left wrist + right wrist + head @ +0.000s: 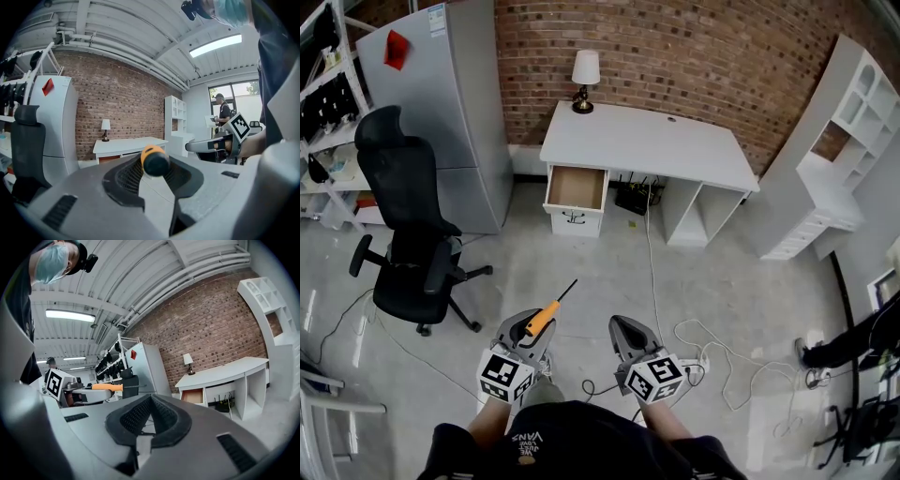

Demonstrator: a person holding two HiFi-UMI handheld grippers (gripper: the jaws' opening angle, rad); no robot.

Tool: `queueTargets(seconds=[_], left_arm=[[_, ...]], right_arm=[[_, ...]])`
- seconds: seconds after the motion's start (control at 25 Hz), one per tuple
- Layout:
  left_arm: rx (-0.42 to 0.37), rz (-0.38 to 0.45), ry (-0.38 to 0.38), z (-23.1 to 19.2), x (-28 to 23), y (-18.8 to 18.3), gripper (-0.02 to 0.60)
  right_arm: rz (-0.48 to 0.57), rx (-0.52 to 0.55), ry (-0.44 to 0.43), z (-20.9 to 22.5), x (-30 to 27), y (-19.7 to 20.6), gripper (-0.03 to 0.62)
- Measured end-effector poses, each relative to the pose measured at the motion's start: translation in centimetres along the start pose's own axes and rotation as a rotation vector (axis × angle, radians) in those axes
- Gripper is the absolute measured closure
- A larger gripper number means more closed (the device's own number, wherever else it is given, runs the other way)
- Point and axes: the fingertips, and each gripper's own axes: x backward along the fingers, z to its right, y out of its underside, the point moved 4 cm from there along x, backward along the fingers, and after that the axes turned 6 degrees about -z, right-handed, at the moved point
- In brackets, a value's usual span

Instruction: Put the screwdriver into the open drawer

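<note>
Clamping the screwdriver (544, 317) in our left claw (529, 328), lower centre, we hold our right claw (624, 330) closed, empty.

The screwdriver (546, 317) has a glossy orange plastic-looking handle with a black end, and a thin dark metal shaft. The left gripper (154, 165) and right gripper (150, 414) are matt grey plastic, faintly grainy, with black ribbed pads (135, 417). At the top of the frame the brick wall (694, 47) is rough and matt. The worktop (647, 141) below it is smooth white. The drawer (577, 187) looks like bare pale wood inside. The floor (581, 253) is smooth grey with a slight sheen. The chair (403, 178) at left is matt black and cloth-like.
</note>
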Motion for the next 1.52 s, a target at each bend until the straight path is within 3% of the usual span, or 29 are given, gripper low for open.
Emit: queueTargets(seconds=[0.76,1.2,1.52], left_arm=[[-0.033,-0.018,0.13,-21.0,-8.0,-3.0,0.471],[-0.036,-0.033,0.156,-25.4,-13.6,-2.9,0.471],[-0.016,-0.037,0.11,-27.9,-20.6,-4.5,0.471]], right_arm=[[-0.007,-0.021,0.164,2.8,-20.4,-5.6,0.594],[0.0,-0.063,0.195,6.8,-25.3,-6.1,0.595],[-0.023,-0.045,0.161,13.7,-29.6,-8.6,0.595]])
